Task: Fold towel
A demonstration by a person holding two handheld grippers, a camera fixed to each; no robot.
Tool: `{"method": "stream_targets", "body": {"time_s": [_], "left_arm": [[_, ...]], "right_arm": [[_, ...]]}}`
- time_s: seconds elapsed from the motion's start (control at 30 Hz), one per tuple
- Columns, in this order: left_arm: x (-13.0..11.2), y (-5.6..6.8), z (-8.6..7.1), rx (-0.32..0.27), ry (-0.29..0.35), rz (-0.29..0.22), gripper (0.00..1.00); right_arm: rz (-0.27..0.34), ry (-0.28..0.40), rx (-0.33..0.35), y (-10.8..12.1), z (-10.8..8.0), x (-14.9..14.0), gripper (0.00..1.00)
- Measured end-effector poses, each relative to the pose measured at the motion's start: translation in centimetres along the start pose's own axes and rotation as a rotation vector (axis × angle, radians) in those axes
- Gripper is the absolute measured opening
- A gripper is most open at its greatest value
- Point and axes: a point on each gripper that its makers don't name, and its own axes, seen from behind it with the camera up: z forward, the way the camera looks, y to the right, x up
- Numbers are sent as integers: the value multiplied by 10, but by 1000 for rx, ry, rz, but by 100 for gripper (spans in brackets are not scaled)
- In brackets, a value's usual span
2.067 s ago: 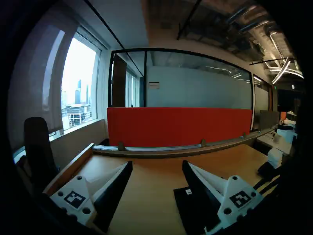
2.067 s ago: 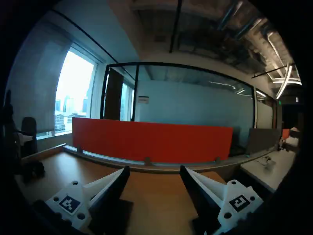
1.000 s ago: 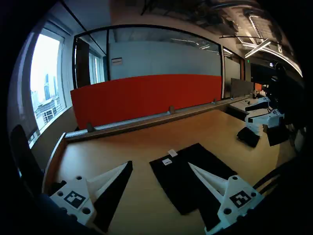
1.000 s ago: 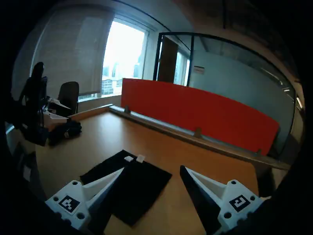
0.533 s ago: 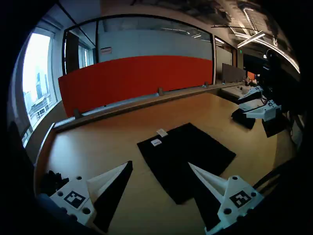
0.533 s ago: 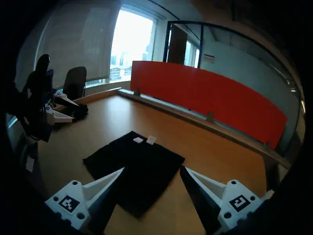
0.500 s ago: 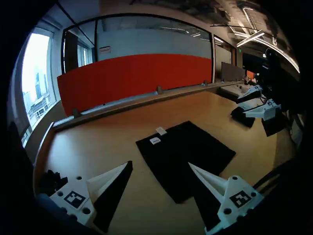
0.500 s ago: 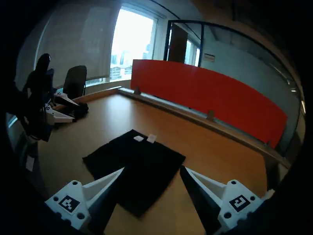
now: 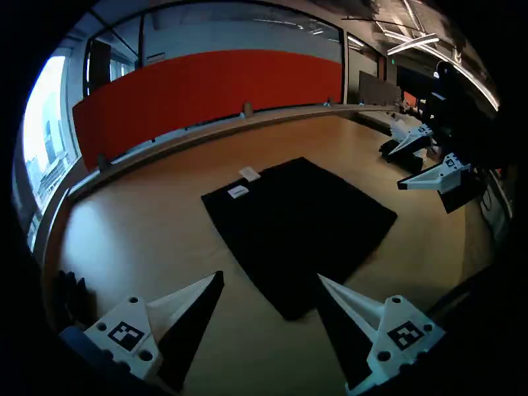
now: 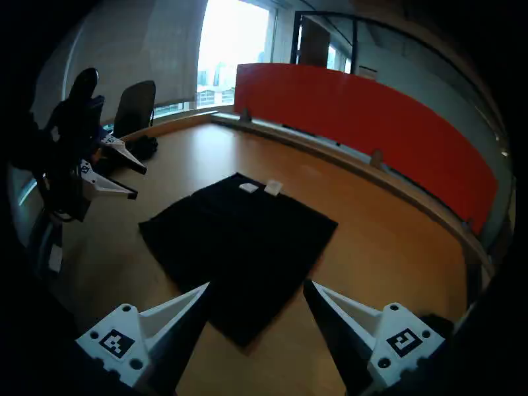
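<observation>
1. A black towel [image 9: 300, 228] is being shown lying flat on a wooden table [image 9: 132, 224], just ahead of the left gripper [image 9: 269, 276], whose fingers are being held wide apart and empty.
2. The towel is being presented corner-on. Its nearest corner is pointing back between the left gripper's fingers, closer to the right-hand one, and its opposite corner is pointing away toward a red partition [image 9: 198, 86].
3. Its sides are being rendered nearly equal by the curved lens, so the long axis cannot be told.
4. Two small white tags [image 9: 249, 173] are being seen on the cloth's far-left edge, as viewed from the left gripper.
5. In the right gripper view, the right gripper [image 10: 256, 284] is likewise being held open with nothing in it, and the towel's near corner is lying just ahead, between its fingers.
6. From the right gripper, the left gripper is being seen off to the left, beyond the towel's left corner and apart from the cloth.
7. Bare wood is being shown on every side of the towel. The widest stretch is running ahead of both tools, up to the rail [image 10: 310, 148] beneath the partition.
8. An office chair [image 10: 135, 105] and a bright window [image 10: 231, 39] are being seen far ahead and left of the right gripper.
</observation>
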Motion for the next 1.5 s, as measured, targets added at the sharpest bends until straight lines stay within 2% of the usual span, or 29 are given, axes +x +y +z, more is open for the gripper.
{"method": "stream_targets", "body": {"time_s": [0.3,0.47,0.6,1.07,1.3,1.4,1.5], "left_arm": [[-35,15,23,-60,-110,26,94],[-52,22,30,-89,-170,45,94],[-62,26,35,-105,-207,39,94],[-69,29,42,-116,-231,44,94],[-69,34,41,-126,-231,65,93],[-69,40,41,-137,-231,76,91],[-68,40,42,-131,-230,84,86]], "right_arm": [[-6,-90,53,-14,21,-39,100],[-13,-136,74,-15,25,-57,100],[-23,-174,91,-16,26,-70,100],[-32,-211,119,-17,28,-85,97],[-22,-213,137,-22,28,-87,85],[-8,-212,138,-22,28,-88,81],[-2,-211,133,-21,27,-88,75]]}}
